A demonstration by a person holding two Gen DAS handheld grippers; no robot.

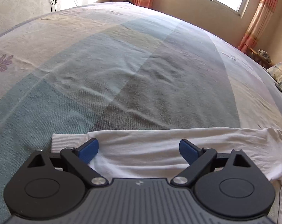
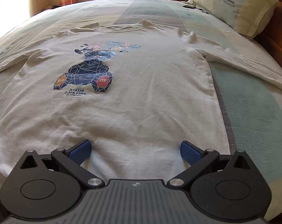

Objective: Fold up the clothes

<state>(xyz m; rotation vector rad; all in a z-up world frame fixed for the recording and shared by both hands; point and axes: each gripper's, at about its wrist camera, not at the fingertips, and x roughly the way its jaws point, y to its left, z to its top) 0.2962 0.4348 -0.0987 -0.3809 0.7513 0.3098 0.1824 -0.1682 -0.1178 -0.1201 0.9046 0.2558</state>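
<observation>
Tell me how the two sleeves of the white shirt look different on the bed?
In the right wrist view, the right sleeve lies stretched straight out over the striped sheet; the left sleeve runs off the picture's edge, so its end is hidden there. The right sleeve has a small raised bump near the shoulder; the left sleeve shows soft wrinkles. Both are long, white, and flat on the bed, part of the same shirt.

White shirt (image 2: 141,97), dark geometric bear print (image 2: 88,71), possibly navy.
</observation>
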